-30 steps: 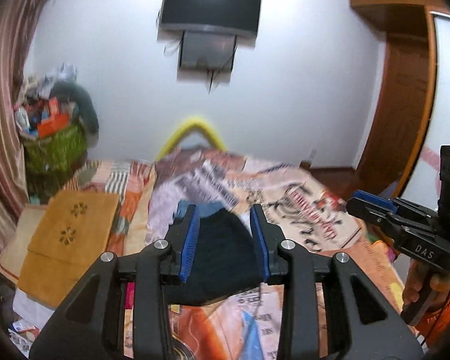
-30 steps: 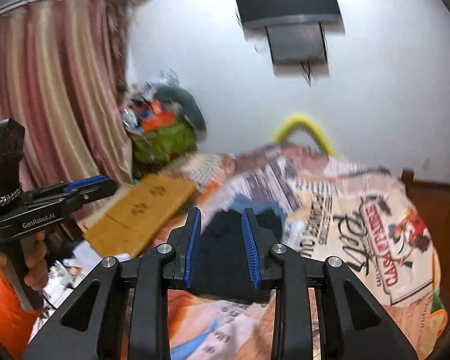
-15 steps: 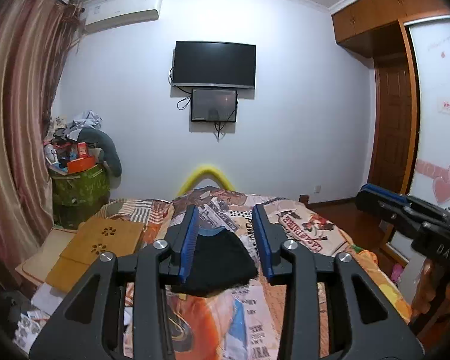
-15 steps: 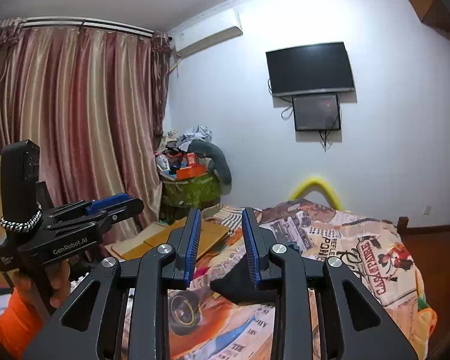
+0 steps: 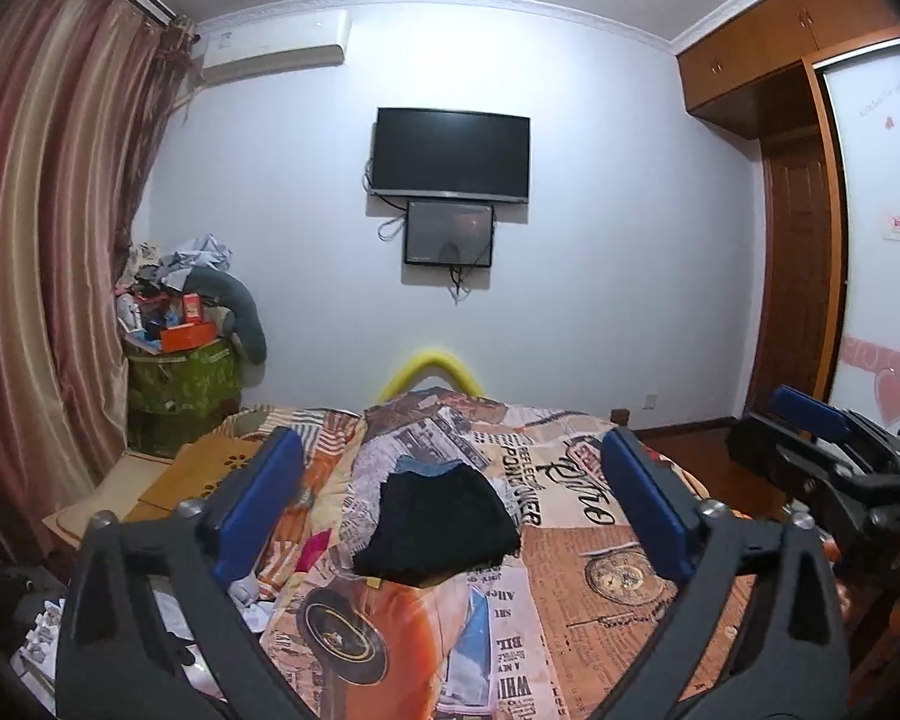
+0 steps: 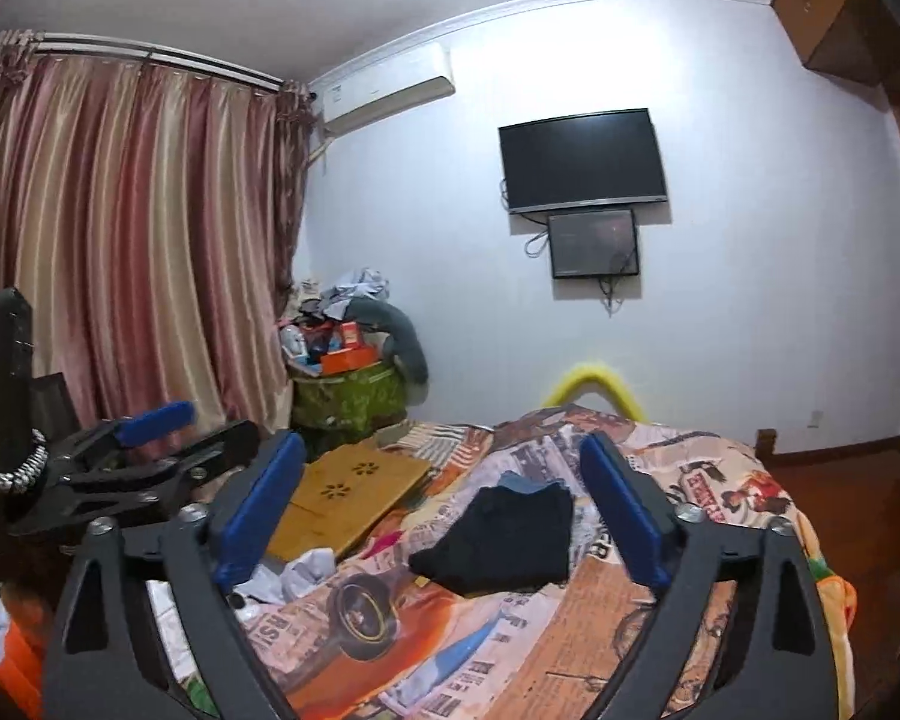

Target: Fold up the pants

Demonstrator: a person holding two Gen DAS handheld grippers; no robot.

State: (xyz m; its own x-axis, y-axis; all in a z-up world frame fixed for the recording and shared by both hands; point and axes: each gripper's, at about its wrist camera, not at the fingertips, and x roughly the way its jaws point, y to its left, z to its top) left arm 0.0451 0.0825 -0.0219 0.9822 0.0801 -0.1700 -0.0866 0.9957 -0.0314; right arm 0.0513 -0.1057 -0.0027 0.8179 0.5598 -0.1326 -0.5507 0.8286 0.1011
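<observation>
Bed (image 5: 576, 594) carries folded black pants (image 5: 441, 531) lying mid-quilt, blue cloth under their far edge. Green bin (image 5: 180, 381) in the corner heaped with clutter (orange box on top). Since a second ago both grippers let go and backed off. Left gripper (image 5: 450, 510) and right gripper (image 6: 438, 504) opening wide, nothing between. Pants' long axis runs away from camera.

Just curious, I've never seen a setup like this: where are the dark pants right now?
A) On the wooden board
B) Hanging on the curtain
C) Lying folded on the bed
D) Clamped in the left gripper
C: the dark pants lie in a folded bundle on the bed, apart from both wide-open grippers.
</observation>
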